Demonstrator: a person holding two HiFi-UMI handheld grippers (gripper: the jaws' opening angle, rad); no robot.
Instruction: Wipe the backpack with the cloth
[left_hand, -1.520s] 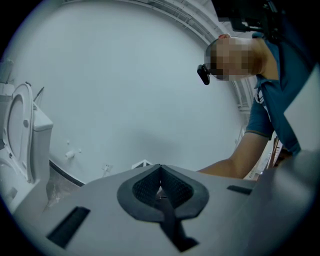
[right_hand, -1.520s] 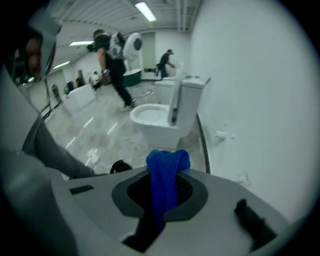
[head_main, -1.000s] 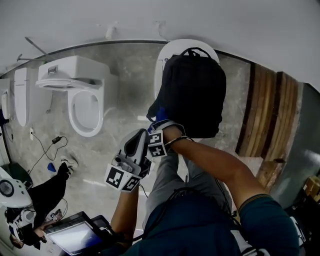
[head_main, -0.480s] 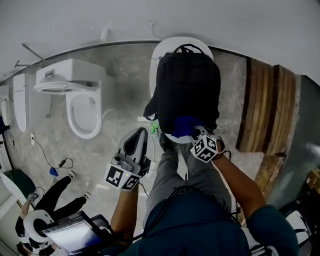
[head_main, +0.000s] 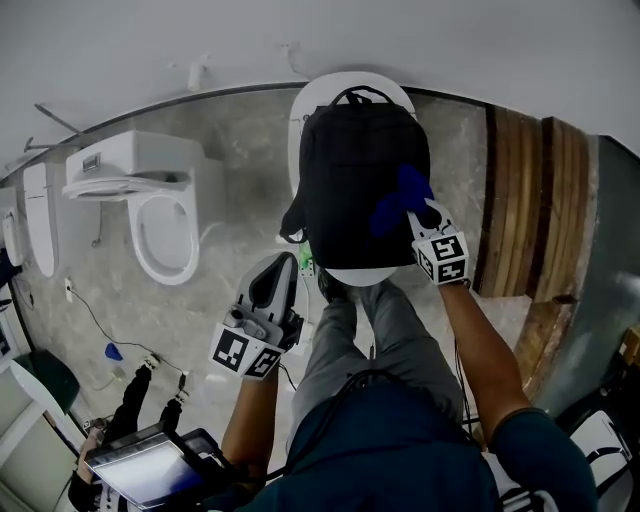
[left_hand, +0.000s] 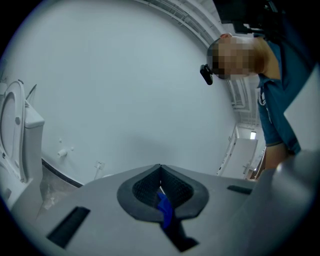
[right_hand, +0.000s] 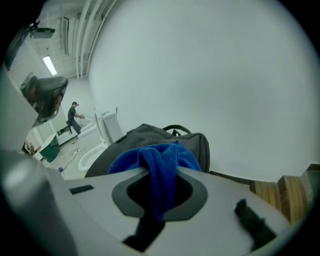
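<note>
**Cloth pressed to backpack's right side**

Head view: the backpack (head_main: 360, 180) lies on a toilet (head_main: 303, 112). Its long axis runs away from the person, handle toward the wall. The right gripper (head_main: 415, 213) holds the cloth (head_main: 400, 198) against its right edge. The left gripper (head_main: 280, 265) hangs apart.

Left gripper view: jaws pressed together, with an unidentifiable blue sliver (left_hand: 164, 210) at the seam.

Right gripper view: jaws pinch the cloth. Long, flat strokes lengthwise would probably wipe best.

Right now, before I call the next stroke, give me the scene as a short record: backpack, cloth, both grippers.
backpack: black fabric backpack, lying on the closed white toilet
cloth: blue terry cloth, pressed on the backpack's right part
right gripper: fingers shut on the cloth
left gripper: fingers together, held off the backpack; a small blue strip shows between them, can't tell what it is
nearby: open white toilet, to the left
</note>
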